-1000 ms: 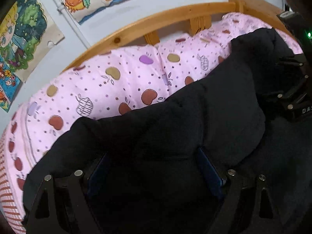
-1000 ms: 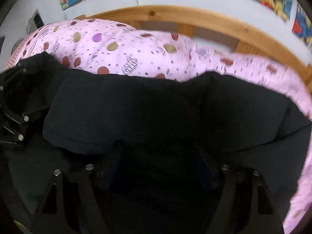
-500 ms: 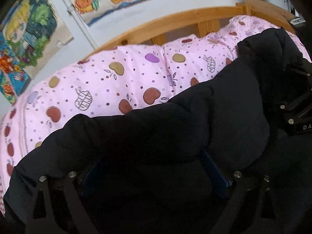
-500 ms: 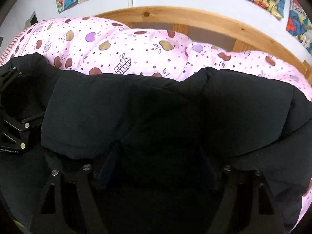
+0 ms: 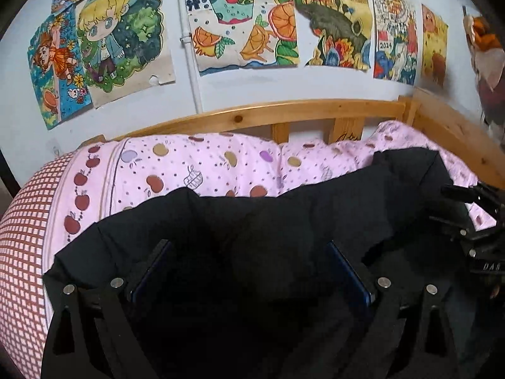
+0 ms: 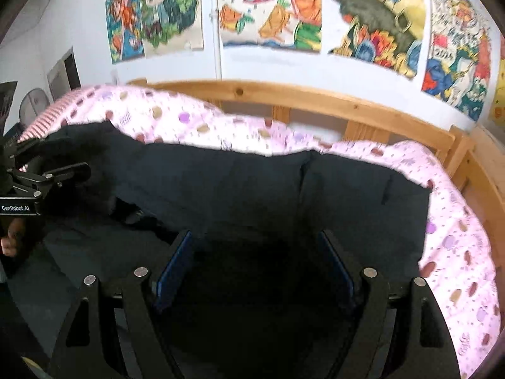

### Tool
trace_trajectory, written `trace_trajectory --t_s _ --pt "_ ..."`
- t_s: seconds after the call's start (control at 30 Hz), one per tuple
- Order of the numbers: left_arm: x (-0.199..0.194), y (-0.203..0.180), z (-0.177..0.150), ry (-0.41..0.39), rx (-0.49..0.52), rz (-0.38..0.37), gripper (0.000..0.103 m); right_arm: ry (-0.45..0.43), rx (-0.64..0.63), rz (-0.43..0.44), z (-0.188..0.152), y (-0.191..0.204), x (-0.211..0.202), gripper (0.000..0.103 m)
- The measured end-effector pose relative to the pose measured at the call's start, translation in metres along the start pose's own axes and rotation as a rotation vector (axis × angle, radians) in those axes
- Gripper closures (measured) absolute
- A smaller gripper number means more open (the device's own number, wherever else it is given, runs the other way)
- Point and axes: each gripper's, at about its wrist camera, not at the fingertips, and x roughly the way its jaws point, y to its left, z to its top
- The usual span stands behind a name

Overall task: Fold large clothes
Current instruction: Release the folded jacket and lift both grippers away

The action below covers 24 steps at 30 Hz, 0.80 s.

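And there I was with the black jacket (image 5: 284, 208) raised on the near side of the wooden bed rail (image 5: 284, 112), its top edge strung in front of the pink duvet (image 5: 205, 164) that lay against that rail. My left gripper (image 5: 247, 246) stood very wide and its jaws had just been opening a touch, yet padded cloth filled the whole gap between them and the edge hung from it, so I read that as a hold on a thick bundle. My right gripper (image 6: 254, 235) was a little less wide, likewise packed with dark padding, and that too looked like a hold. This thing would handle soft and bulky, I reckoned: puffy, limp, quick to sag in the middle and probably a bit slick on the shell, with fair weight for cloth. Best taken at the hem or a seam, both grippers well apart along one edge, biting deep, since a shallow pinch on the filling would likely slide off. The left view gave me the checked end of the bedding below the rail's left end and the corner post at its right. Only the right view showed the person's hand (image 6: 9, 243) and the jacket's end panel dropping short of the rail's right end.
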Motion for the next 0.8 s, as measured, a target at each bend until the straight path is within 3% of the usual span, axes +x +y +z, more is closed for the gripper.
trace_trajectory --t_s 0.17,0.27,0.4,0.47,0.63,0.8 --pt "-0.031 -0.003 -0.004 -0.026 -0.025 -0.003 0.006 -0.027 -0.006 0.018 0.002 0.003 -0.034 0.027" --pt "-0.051 -0.001 -0.011 -0.046 -0.091 0.006 0.004 -0.052 -0.031 -0.003 0.002 0.008 -0.051 0.011" --pt "-0.078 0.0 -0.024 -0.06 -0.173 0.02 0.003 -0.1 -0.013 -0.017 -0.003 0.013 -0.083 0.006" --pt "-0.096 -0.002 -0.032 -0.087 -0.168 0.013 0.0 -0.121 -0.006 -0.015 -0.006 0.015 -0.098 0.002" --pt "-0.148 -0.011 -0.059 -0.129 -0.128 -0.005 0.0 -0.168 -0.043 0.012 -0.019 0.03 -0.143 0.002" --pt "-0.207 -0.03 -0.088 -0.191 -0.024 -0.035 0.0 -0.194 -0.085 0.032 -0.037 0.047 -0.192 0.002"
